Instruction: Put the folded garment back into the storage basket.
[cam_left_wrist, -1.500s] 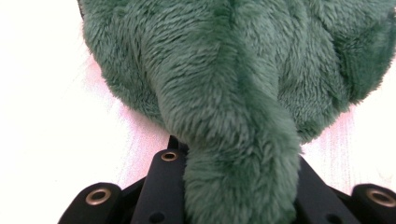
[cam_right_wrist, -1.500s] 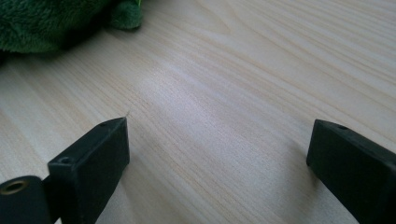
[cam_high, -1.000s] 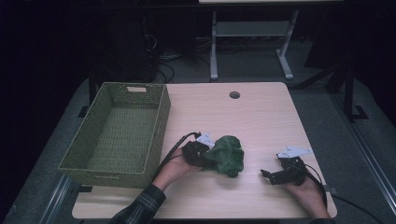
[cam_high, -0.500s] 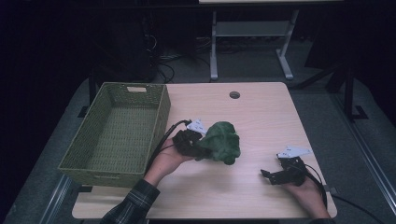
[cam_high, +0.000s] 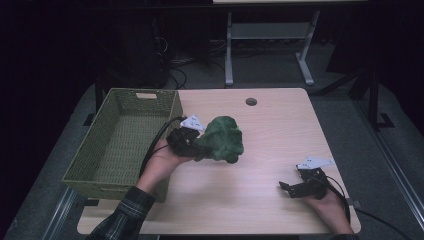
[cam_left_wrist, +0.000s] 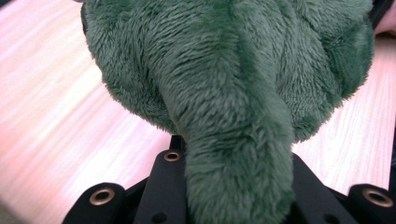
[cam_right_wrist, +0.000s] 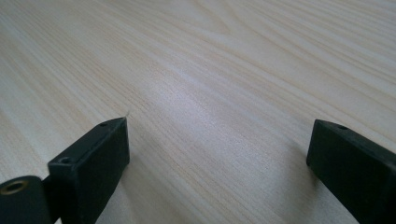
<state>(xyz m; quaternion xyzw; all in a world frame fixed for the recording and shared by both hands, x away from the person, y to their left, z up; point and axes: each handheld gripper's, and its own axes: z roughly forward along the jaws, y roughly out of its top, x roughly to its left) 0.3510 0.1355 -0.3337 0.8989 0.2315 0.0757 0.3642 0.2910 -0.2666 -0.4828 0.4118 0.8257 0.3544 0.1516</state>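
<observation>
left claw (cam_high: 196, 146) clamped on the green plush toy (cam_high: 223, 139) above the table (cam_high: 270, 125); right claw (cam_high: 290, 189) apart.

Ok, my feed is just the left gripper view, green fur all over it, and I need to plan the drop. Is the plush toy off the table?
Observer: Yes, in the high view the left gripper holds the plush toy above the table.
Operator: Where could it go?
Observer: A green woven basket stands at the table's left edge, beside the left hand.
Operator: And the right gripper?
Observer: The right gripper rests low near the table's front right corner, its fingers apart with bare wood between them.
</observation>
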